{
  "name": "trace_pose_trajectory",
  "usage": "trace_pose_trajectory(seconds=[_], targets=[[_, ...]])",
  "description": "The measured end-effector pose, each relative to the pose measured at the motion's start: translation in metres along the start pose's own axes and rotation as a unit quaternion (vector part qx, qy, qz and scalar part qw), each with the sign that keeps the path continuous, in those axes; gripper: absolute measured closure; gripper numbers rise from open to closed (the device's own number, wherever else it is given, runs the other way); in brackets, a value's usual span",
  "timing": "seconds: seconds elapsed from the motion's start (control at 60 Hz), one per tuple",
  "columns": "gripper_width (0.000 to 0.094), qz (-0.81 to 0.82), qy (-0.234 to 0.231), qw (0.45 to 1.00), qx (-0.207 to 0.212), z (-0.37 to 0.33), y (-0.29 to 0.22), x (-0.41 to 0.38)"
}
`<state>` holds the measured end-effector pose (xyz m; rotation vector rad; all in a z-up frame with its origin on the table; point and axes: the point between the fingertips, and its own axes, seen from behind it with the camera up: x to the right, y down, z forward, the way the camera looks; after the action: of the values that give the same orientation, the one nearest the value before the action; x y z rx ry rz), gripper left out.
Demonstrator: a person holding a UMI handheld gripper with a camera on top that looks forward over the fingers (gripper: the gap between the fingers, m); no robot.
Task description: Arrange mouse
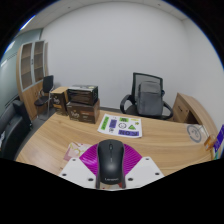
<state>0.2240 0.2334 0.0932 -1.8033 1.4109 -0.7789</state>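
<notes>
A black computer mouse (111,163) sits between my gripper's (111,150) two fingers, its nose pointing away from me over the wooden table (60,140). The magenta pads (90,158) press against both of its sides, so the gripper is shut on it. The mouse's rear end with the logo is nearest to me. I cannot tell whether its underside touches the table.
A white sheet with green and purple marks (120,125) lies ahead on the table. Cardboard boxes (80,102) stand at the far left. A black office chair (147,98) is behind the table, a wooden cabinet (192,108) at the right, and shelves (30,65) at the left wall.
</notes>
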Motion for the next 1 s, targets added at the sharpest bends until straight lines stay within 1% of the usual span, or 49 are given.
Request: trace_pose_trajectory(seconds=[0.083,0.283,0.3,0.333,0.4,0.483,0.517,0.533,0.567,0.583,0.6,0.617,0.683,0.8,0.9,1.0], targets=[[0.0650,0.003,-0.014,1.000,-0.024,0.025,0.031,-0.028],[0.0639,0.022,0.002,0.998,-0.063,0.053,0.090,-0.043],[0.0627,0.023,0.003,0.998,-0.065,0.053,0.092,-0.043],[0.0626,0.018,0.008,0.999,-0.051,0.053,0.088,-0.041],[0.0594,0.004,0.014,0.999,-0.047,0.052,0.088,-0.042],[0.0487,-0.014,0.025,0.998,-0.049,0.053,0.088,-0.040],[0.0417,-0.018,0.030,0.998,-0.053,0.052,0.089,-0.038],[0.0340,-0.019,0.032,0.998,-0.055,0.051,0.089,-0.038],[0.0117,-0.020,0.036,0.997,-0.058,0.046,0.087,-0.036],[0.0055,-0.018,0.035,0.998,-0.055,0.042,0.084,-0.036],[0.0091,-0.016,0.033,0.998,-0.053,0.038,0.082,-0.036],[0.0106,-0.014,0.032,0.998,-0.052,0.033,0.079,-0.035],[0.0069,0.000,0.031,0.998,-0.049,0.005,0.067,-0.031],[0.0068,0.013,0.026,0.999,-0.037,-0.067,0.042,-0.015],[0.0069,0.023,0.032,0.999,-0.027,-0.143,0.025,0.011],[0.0068,0.027,0.051,0.998,-0.022,-0.215,0.021,0.042]])
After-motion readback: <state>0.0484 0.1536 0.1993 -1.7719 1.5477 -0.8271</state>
